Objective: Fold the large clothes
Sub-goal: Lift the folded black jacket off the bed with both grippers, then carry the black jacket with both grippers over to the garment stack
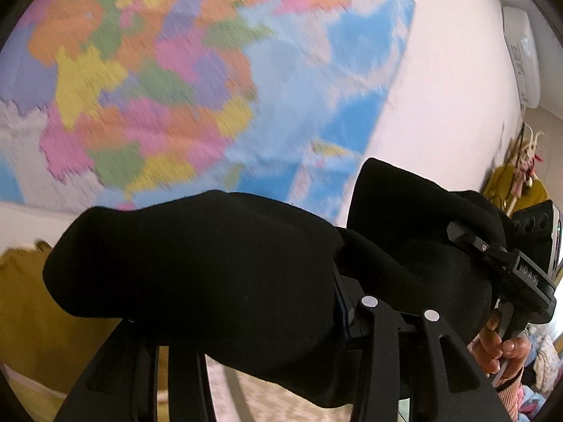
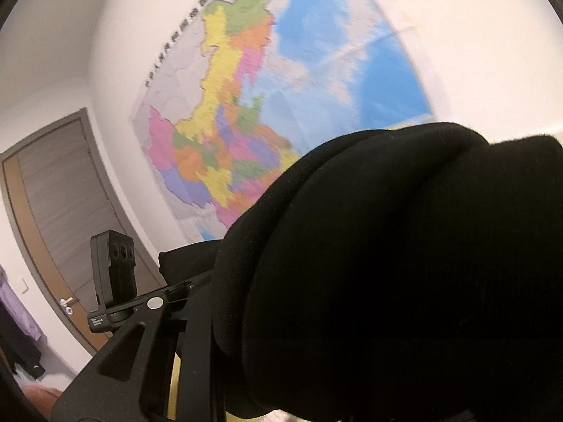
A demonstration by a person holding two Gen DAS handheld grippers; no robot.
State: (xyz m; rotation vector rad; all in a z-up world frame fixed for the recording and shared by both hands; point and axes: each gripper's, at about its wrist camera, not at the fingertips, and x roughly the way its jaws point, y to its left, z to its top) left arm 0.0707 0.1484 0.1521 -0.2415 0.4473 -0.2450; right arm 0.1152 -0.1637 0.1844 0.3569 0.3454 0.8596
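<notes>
A black garment (image 1: pixel 211 274) is bunched over my left gripper (image 1: pixel 281 302) and hides its fingertips; the cloth lies between the jaws, so the gripper is shut on it. The same black garment (image 2: pixel 404 281) drapes thickly over my right gripper (image 2: pixel 316 316) and covers its fingers too. In the left wrist view the right gripper (image 1: pixel 492 256) shows at the right, held by a hand (image 1: pixel 499 348), with the cloth stretched between both grippers. Both grippers are raised and point up at the wall.
A large coloured wall map (image 1: pixel 176 81) fills the wall ahead and also shows in the right wrist view (image 2: pixel 281 105). A yellow garment (image 1: pixel 35 316) lies low left. An air conditioner (image 1: pixel 524 56) is high on the right. A grey door (image 2: pixel 59 204) stands at the left.
</notes>
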